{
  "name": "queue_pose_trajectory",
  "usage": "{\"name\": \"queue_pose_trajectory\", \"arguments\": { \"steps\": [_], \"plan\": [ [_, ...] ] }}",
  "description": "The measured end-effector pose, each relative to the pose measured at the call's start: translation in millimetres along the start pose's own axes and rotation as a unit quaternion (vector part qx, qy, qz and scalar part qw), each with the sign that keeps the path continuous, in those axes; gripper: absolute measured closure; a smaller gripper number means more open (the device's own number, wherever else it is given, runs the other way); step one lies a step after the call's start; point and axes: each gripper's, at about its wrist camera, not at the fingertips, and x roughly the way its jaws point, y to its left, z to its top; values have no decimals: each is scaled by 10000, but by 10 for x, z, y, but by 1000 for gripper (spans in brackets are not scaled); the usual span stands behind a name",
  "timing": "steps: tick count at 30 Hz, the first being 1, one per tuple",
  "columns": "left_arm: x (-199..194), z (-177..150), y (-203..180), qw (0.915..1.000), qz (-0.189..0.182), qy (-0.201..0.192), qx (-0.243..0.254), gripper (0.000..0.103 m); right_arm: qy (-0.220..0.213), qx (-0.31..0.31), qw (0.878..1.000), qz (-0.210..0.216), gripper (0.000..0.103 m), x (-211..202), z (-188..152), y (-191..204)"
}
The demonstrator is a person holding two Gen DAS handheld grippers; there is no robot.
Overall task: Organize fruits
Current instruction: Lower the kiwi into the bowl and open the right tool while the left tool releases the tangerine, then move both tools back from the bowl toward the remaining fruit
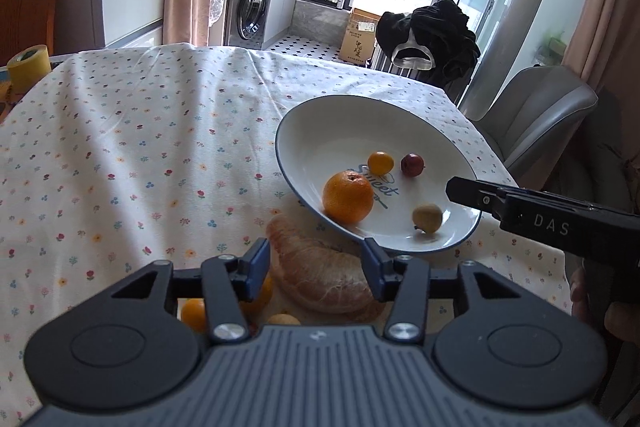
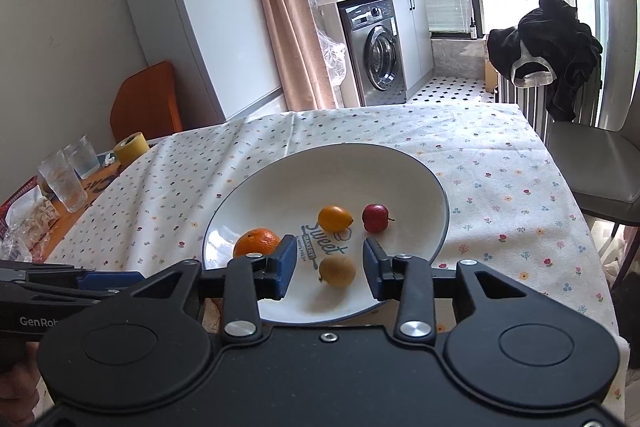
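Note:
A white plate (image 1: 304, 123) on the flowered tablecloth holds an orange (image 1: 348, 197), a small yellow fruit (image 1: 380, 163), a small red fruit (image 1: 412, 165) and a tan fruit (image 1: 427, 218). My left gripper (image 1: 316, 267) is open just above a peeled pomelo segment (image 1: 320, 279) that lies by the plate's near rim. Small oranges (image 1: 194, 313) lie partly hidden under its left finger. My right gripper (image 2: 330, 265) is open over the plate (image 2: 224, 211), its pads on either side of the tan fruit (image 2: 338, 270) without touching it. The orange (image 2: 256, 242) sits left of it.
Two glasses (image 2: 64, 183) and a yellow tape roll (image 2: 130, 147) stand at the table's left edge. A grey chair (image 2: 592, 163) is at the right edge, with dark clothes (image 2: 548, 43) draped behind it. The tablecloth (image 1: 140, 147) left of the plate is bare.

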Motion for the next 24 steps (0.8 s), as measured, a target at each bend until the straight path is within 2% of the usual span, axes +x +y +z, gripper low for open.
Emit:
{"name": "queue_pose_trajectory", "arguments": {
  "steps": [5, 7, 9, 12, 15, 21, 24],
  "plan": [
    [-76, -66, 90, 9996, 269, -73, -43, 28, -104, 4, 9999, -129, 36, -62, -63, 72],
    [-107, -96, 124, 9993, 367, -101, -55, 24, -144, -4, 9998, -162, 28, -104, -87, 107],
    [-144, -123, 164, 9991, 404, -127, -84, 22, -210, -2, 9996, -212, 14, -154, -113, 131],
    [-210, -164, 219, 9990, 388, -161, -152, 21, -257, -29, 9994, -238, 5, -217, -143, 170],
    [-285, -211, 259, 9988, 426, -198, -156, 20, -245, 2, 9995, -184, 0, -278, -180, 206],
    [-437, -294, 343, 9984, 471, -255, -180, 19, -274, 93, 9994, -208, 0, -410, -255, 254],
    [-506, -333, 386, 9983, 446, -289, -222, 13, -269, 151, 9993, -225, 0, -471, -281, 262]
  ]
}}
